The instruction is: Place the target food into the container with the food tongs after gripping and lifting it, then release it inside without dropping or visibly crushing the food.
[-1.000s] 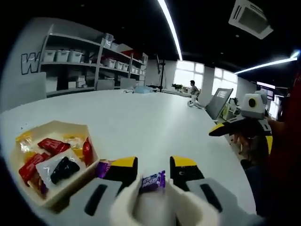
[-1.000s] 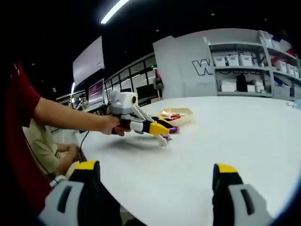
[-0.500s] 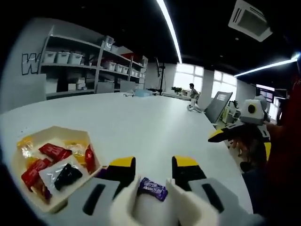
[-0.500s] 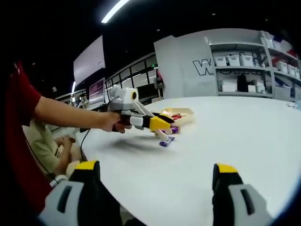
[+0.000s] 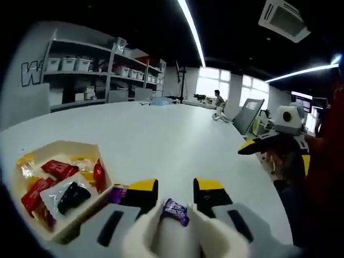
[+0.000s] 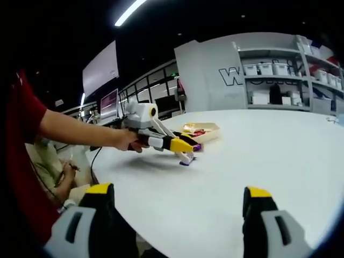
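My left gripper (image 5: 176, 187) is shut on a pair of white food tongs (image 5: 153, 231). A purple wrapped candy (image 5: 174, 210) sits tilted between the tong tips, low at the white table (image 5: 172, 134). To its left stands the beige container (image 5: 102, 156), holding red, yellow and black wrapped sweets. In the right gripper view the left gripper (image 6: 161, 141) reaches in with the tongs' tips (image 6: 186, 157) down on the table beside the container (image 6: 203, 130). My right gripper (image 6: 177, 193) is open and holds nothing, well back from the candy.
Another purple candy (image 5: 117, 192) lies against the container's near wall. The right gripper (image 5: 279, 142) hovers at the table's right edge. A person's arm (image 6: 80, 131) holds the left gripper. Shelves with bins (image 5: 91, 67) stand behind the table.
Half a second ago the tongs were raised a little and the purple candy lay loose on the table. Now the tongs are back down with the candy between their tips. The right gripper stayed still.
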`<move>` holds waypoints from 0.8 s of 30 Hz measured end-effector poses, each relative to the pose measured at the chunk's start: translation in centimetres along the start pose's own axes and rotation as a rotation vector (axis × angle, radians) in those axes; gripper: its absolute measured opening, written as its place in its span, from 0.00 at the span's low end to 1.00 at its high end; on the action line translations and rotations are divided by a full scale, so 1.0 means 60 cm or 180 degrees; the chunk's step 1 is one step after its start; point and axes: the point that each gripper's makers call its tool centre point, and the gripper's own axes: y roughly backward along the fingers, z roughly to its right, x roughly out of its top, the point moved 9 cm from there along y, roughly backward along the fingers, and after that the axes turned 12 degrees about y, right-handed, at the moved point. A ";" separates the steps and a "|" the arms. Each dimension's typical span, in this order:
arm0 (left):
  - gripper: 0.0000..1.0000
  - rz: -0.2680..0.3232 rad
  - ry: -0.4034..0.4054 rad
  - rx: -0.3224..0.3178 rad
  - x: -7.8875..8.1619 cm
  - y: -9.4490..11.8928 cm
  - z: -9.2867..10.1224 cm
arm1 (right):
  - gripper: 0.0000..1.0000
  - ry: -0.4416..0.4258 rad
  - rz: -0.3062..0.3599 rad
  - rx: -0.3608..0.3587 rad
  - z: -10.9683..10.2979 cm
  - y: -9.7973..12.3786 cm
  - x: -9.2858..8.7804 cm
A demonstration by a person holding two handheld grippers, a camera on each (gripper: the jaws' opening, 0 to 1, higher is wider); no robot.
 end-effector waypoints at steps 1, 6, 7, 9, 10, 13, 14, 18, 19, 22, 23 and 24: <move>0.23 0.0003 -0.0004 -0.0002 -0.001 0.001 0.000 | 0.99 0.0003 -0.0005 0.0002 -0.001 0.000 0.000; 0.21 0.0031 0.0125 0.0049 -0.001 0.002 0.001 | 0.99 0.0005 0.0000 -0.0002 -0.001 0.001 0.000; 0.21 0.0026 0.0148 0.0067 0.000 0.002 0.002 | 0.99 0.0003 0.0004 -0.0006 -0.001 0.002 0.001; 0.21 0.0021 0.0120 0.0067 0.002 0.003 0.004 | 0.99 0.0012 0.0011 -0.0009 -0.001 0.002 0.003; 0.21 0.0043 0.0117 0.0075 0.007 0.006 0.005 | 0.99 0.0014 0.0013 -0.0009 -0.002 0.002 0.004; 0.22 0.0122 0.0189 0.0055 0.019 0.014 0.008 | 0.99 0.0032 0.0016 -0.0002 -0.003 0.001 0.006; 0.22 0.0132 0.0180 0.0048 0.024 0.016 0.009 | 0.99 0.0033 0.0016 -0.0003 -0.003 0.001 0.007; 0.22 0.0169 0.0152 0.0084 0.037 0.028 0.007 | 0.99 0.0043 0.0010 0.0012 -0.006 -0.001 0.007; 0.22 0.0189 0.0131 0.0103 0.041 0.031 0.005 | 0.99 0.0041 0.0010 0.0015 -0.006 -0.001 0.007; 0.22 0.0270 0.0137 0.0140 0.059 0.043 -0.004 | 0.99 0.0043 0.0007 0.0017 -0.006 -0.001 0.006; 0.22 0.0279 0.0153 0.0150 0.063 0.046 -0.007 | 0.99 0.0040 0.0008 0.0016 -0.006 -0.001 0.006; 0.22 0.0302 0.0149 0.0183 0.069 0.050 -0.012 | 0.99 0.0040 0.0008 0.0014 -0.006 -0.001 0.006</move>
